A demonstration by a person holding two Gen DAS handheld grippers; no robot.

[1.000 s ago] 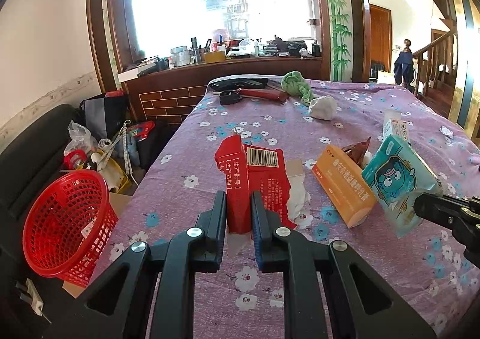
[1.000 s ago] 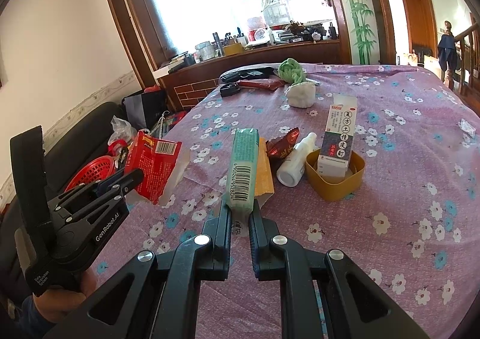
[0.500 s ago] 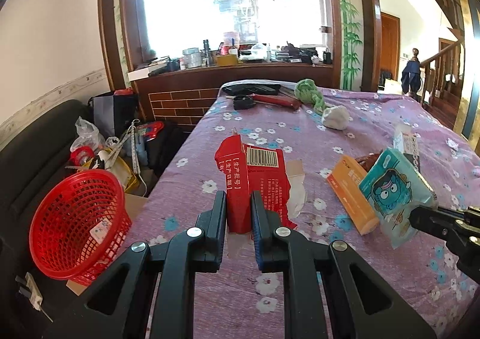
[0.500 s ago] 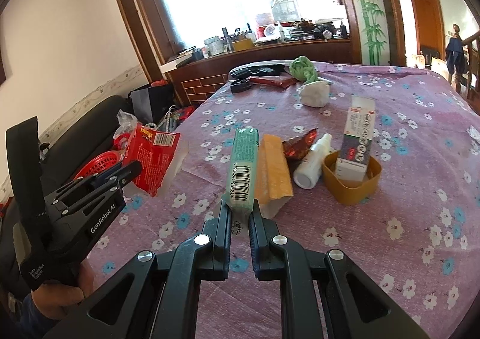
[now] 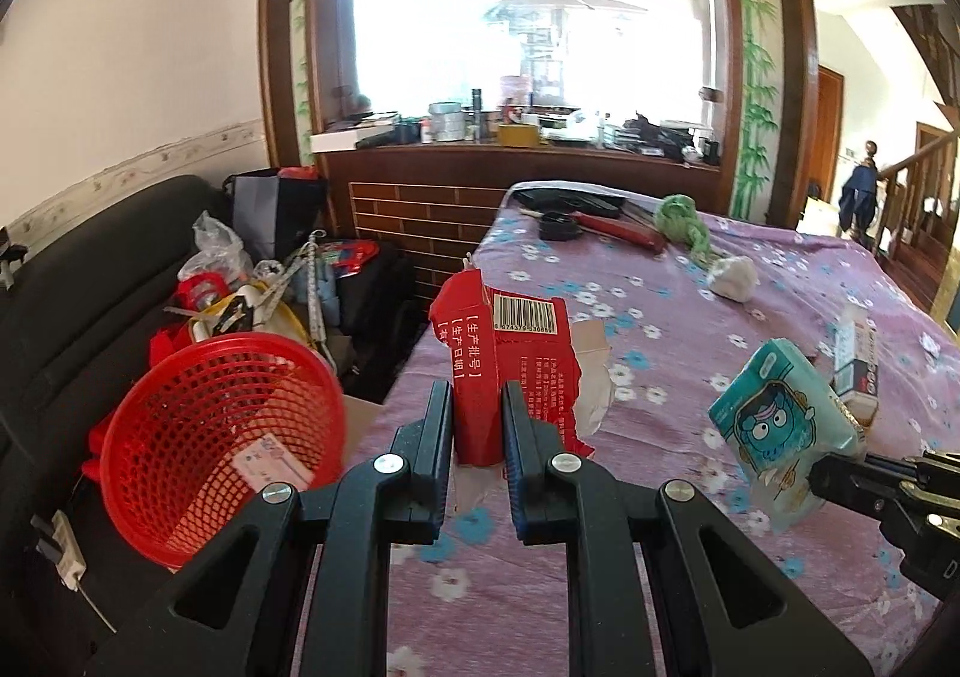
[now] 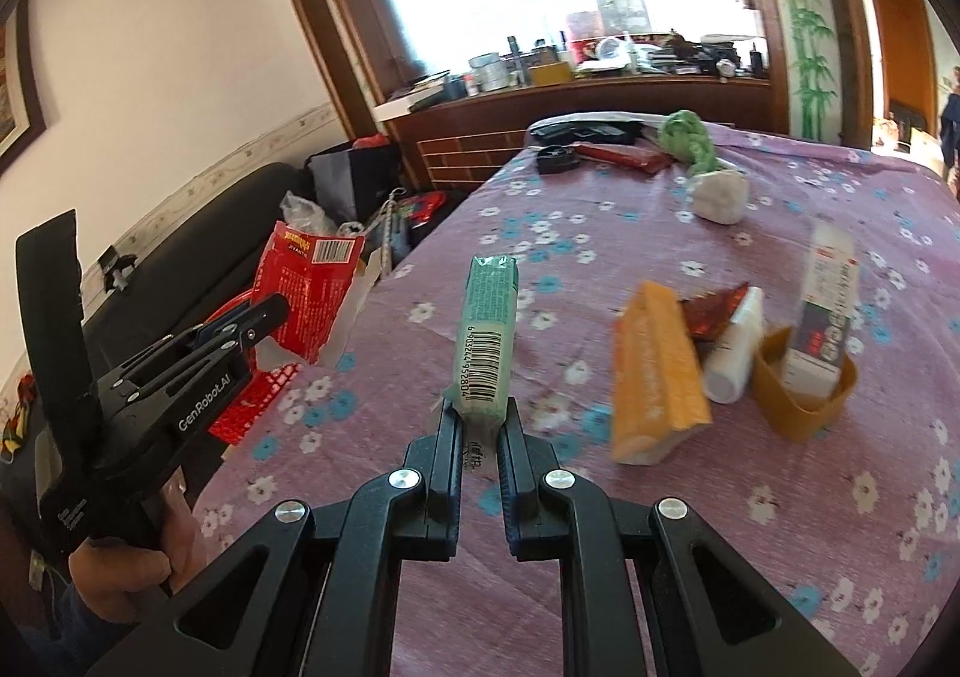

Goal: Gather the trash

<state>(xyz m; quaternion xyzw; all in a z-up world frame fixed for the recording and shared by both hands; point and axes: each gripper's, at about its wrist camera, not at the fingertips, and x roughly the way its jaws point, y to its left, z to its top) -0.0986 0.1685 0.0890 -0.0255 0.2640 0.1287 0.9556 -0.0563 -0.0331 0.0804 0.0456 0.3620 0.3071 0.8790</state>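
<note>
Floral purple table [image 6: 690, 527] bears orange box [image 6: 657, 371] (lying flat).

Red torn carton [image 5: 510, 353]: white print, a white barcode patch, pale grey-white inner card at the torn edge. Teal tissue pack [image 5: 780, 425]: blue cartoon face on the front; its narrow side is mint green with a black-on-white barcode. Basket [image 5: 198, 437]: bright red open mesh, a white label inside. Desk cloth [image 6: 660, 233]: mauve-purple, scattered with small white and blue flowers. Orange box [image 6: 654, 371]: plain orange, pale end. Mustard-yellow cup [image 6: 798, 407]. White bottle [image 6: 735, 353]. Tall carton [image 6: 825, 311]: white, with red and dark green bands. Both claws matte black: left claw [image 5: 477, 425], right claw [image 6: 480, 437]. Sofa [image 5: 72, 287] black. Knotted cloth [image 6: 690, 137] green.
</note>
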